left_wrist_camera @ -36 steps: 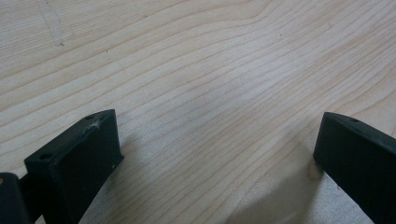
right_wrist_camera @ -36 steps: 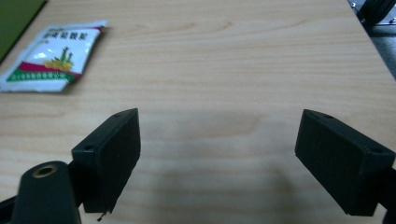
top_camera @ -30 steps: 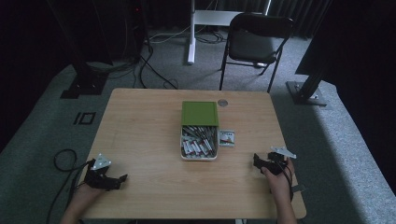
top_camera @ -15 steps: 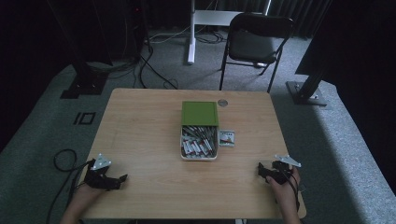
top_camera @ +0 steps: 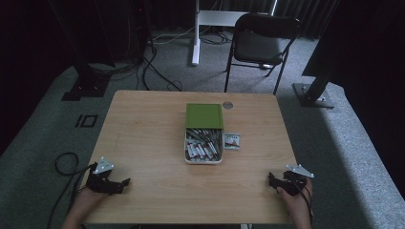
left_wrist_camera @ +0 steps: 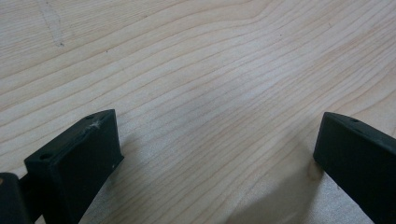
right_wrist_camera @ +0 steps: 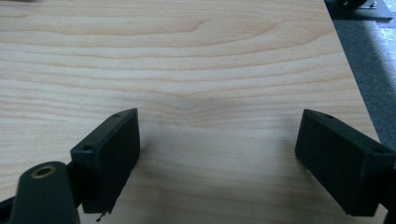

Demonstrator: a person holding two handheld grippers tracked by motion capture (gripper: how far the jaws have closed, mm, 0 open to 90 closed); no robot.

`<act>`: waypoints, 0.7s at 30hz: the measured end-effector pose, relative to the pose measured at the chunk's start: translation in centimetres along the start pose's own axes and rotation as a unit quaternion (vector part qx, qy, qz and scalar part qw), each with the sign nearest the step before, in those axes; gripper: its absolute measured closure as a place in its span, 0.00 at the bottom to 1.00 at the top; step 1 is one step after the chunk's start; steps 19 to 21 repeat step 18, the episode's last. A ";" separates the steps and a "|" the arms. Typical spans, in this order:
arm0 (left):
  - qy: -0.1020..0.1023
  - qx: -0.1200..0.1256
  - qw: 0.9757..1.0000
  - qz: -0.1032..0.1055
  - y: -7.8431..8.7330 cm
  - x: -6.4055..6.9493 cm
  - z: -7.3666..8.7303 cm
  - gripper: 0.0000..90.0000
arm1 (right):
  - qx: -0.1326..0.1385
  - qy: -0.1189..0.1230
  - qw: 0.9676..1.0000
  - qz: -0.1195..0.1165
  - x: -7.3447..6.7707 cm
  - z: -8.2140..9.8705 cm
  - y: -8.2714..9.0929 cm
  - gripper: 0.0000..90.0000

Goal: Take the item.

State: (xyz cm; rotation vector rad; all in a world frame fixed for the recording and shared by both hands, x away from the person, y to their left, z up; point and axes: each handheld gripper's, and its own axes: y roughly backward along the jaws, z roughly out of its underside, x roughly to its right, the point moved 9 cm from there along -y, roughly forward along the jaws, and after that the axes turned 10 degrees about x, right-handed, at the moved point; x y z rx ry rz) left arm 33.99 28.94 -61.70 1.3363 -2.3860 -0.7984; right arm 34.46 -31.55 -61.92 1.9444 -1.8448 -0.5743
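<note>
The high view is dim and slightly soft; the room behind is lost in near black, while the wooden surface [top_camera: 153, 143] is lit evenly from above. In both gripper views the wood is brightly and sharply rendered. Soft shadows are cast beneath and between the fingers [left_wrist_camera: 79, 163], and the fingers [right_wrist_camera: 345, 163] nearest the lens are slightly blurred.

Box [top_camera: 203, 145] contents too small to tell

One table [top_camera: 143, 138], two tools, one box [top_camera: 204, 153], one chair [top_camera: 260, 43].
</note>
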 end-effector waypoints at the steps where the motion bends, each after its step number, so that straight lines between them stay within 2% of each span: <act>1: 0.000 0.000 1.000 0.000 0.0 0.0 0.0 0.02 | 0.000 -0.001 1.000 -0.002 0.0 0.0 0.1 0.16; 7: 0.000 0.000 1.000 0.000 0.0 0.0 0.0 0.02 | -0.002 0.007 1.000 -0.008 -0.1 0.2 0.2 0.14; 21: 0.000 0.000 1.000 0.000 0.0 0.0 0.0 0.02 | -0.002 0.008 1.000 -0.009 -0.1 0.1 0.1 0.14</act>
